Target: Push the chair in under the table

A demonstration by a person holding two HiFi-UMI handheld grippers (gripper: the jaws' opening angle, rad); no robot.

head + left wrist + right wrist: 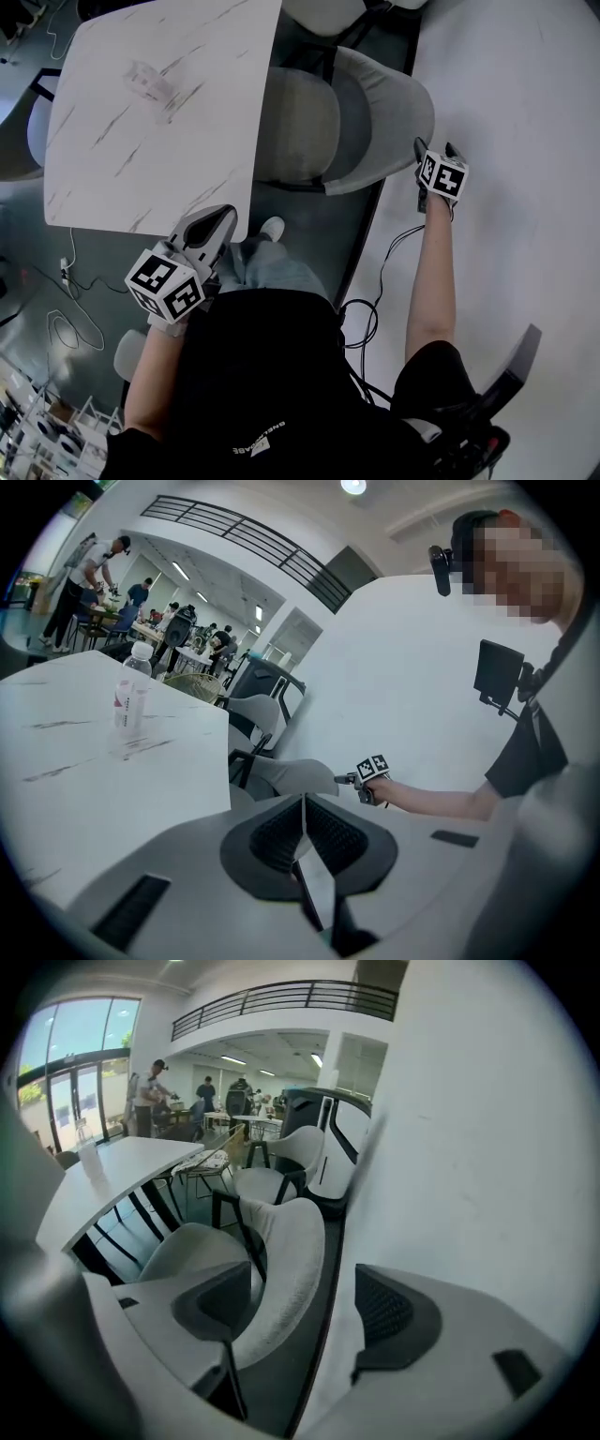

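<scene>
A grey padded chair [300, 122] stands at the white marble table [141, 141], its seat partly beneath the tabletop and its curved backrest [398, 112] still outside. My right gripper [436, 148] is open just off the backrest's right edge. In the right gripper view the backrest [291, 1260] lies ahead between the spread jaws of the right gripper [305, 1312], apart from both pads. My left gripper [228, 214] hovers by the table's near corner, shut on nothing. The left gripper view shows the left gripper [303, 808] with pads pressed together, the chair [291, 775] beyond it.
A clear plastic bottle [148, 80] stands on the table. Another grey chair [23, 141] is at the table's left, and one more [328, 14] sits beyond. A white wall [525, 112] runs close on the right. Cables [384, 272] lie on the dark floor. People [89, 574] stand far off.
</scene>
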